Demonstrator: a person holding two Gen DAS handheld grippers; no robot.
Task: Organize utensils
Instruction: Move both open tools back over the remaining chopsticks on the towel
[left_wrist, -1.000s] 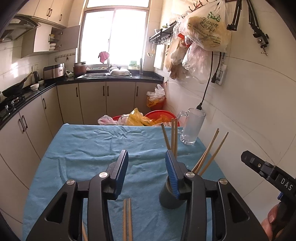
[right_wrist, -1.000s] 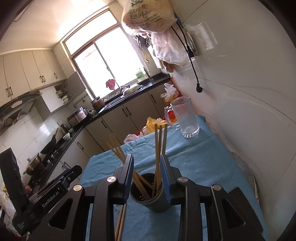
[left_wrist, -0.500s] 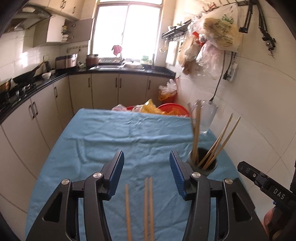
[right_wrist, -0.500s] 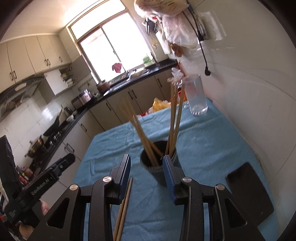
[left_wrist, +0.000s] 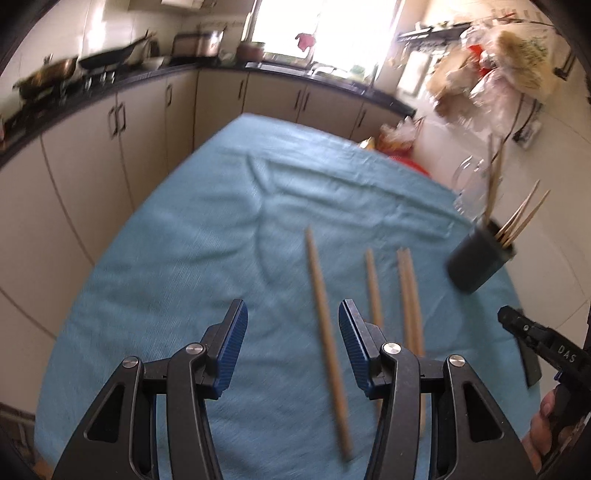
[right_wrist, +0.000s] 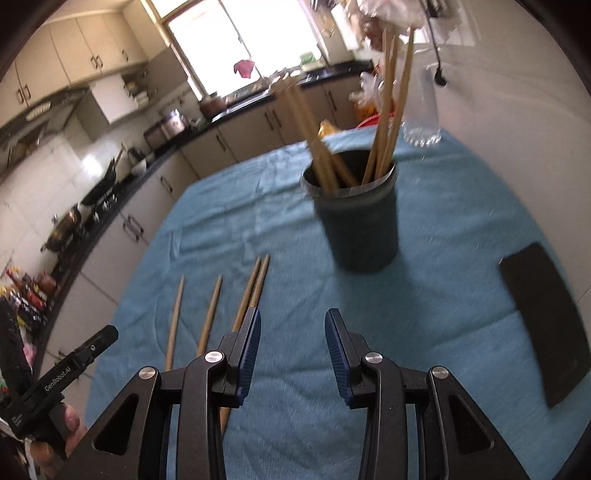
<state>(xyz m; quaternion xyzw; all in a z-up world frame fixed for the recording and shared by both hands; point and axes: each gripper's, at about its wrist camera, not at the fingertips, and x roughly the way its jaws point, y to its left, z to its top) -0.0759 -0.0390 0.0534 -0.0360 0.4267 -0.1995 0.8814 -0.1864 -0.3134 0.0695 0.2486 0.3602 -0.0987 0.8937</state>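
Several loose wooden chopsticks lie on the blue tablecloth (left_wrist: 207, 236): a long single one (left_wrist: 325, 332), a shorter one (left_wrist: 373, 288) and a touching pair (left_wrist: 408, 295). My left gripper (left_wrist: 291, 326) hovers open above the long one, which lies on the cloth between the jaws' line of sight, untouched. A dark cup (right_wrist: 358, 221) holds several upright chopsticks (right_wrist: 386, 110). My right gripper (right_wrist: 293, 328) is open and empty, short of the cup, with the pair of chopsticks (right_wrist: 253, 288) just by its left finger. The cup (left_wrist: 476, 258) stands at the far right in the left wrist view.
A glass mug (right_wrist: 421, 118) stands behind the cup near the wall. A flat black object (right_wrist: 543, 317) lies on the cloth at the right. Kitchen cabinets (left_wrist: 155, 122) and a counter run along the left and far side. The table edge curves close on the left.
Both grippers have dropped lower and pulled back from the cup. The left view has swung toward the loose chopsticks. Both pairs of jaws stand a little wider than a second ago.
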